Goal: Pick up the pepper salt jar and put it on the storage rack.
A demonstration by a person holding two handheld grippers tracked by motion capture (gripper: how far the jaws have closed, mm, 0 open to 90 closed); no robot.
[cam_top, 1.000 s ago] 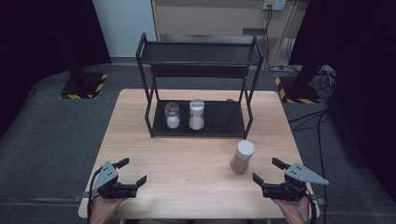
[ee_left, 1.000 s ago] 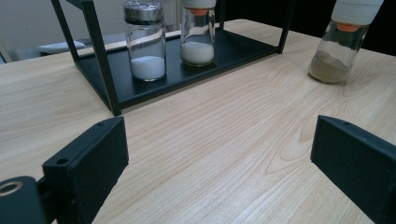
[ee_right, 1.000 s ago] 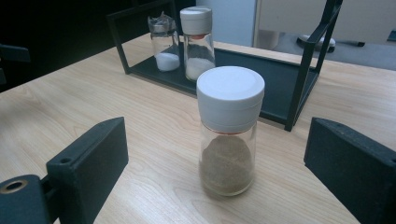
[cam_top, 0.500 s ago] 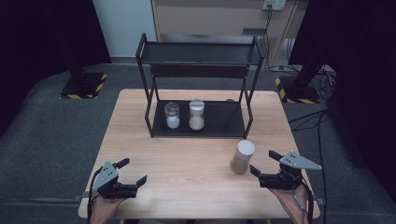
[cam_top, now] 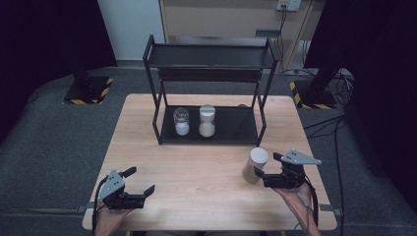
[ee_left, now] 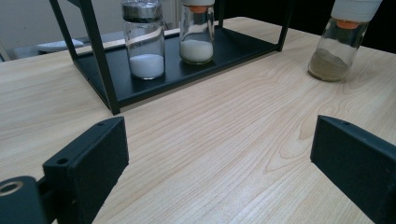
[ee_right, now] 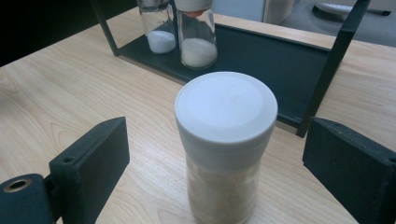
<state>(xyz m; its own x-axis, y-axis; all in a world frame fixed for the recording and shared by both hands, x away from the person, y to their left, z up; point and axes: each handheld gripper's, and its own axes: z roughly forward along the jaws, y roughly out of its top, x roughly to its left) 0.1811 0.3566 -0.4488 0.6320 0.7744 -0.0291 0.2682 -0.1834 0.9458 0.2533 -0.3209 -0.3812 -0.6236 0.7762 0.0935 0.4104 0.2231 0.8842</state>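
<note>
A white-lidded jar of beige powder (cam_top: 255, 164) stands upright on the wooden table (cam_top: 196, 167), right of centre. My right gripper (cam_top: 268, 165) is open just to its right, jaws pointing at it. In the right gripper view the jar (ee_right: 226, 105) stands between the two black jaws of the right gripper (ee_right: 222, 154), with a gap on each side. My left gripper (cam_top: 139, 181) stands open near the front left, holding nothing. In the left gripper view the left gripper (ee_left: 219, 144) spans bare wood, and the beige jar (ee_left: 340, 46) is far off at the right.
A black two-tier rack (cam_top: 211, 56) stands at the table's back middle. On its bottom shelf (cam_top: 236, 125) are two glass jars of white powder, a metal-lidded one (cam_top: 181, 121) and a white-lidded one (cam_top: 207, 120). The shelf's right half is bare.
My right gripper has moved forward and left toward the beige jar, which now stands between its open jaws. The left gripper and the jars have not moved.
</note>
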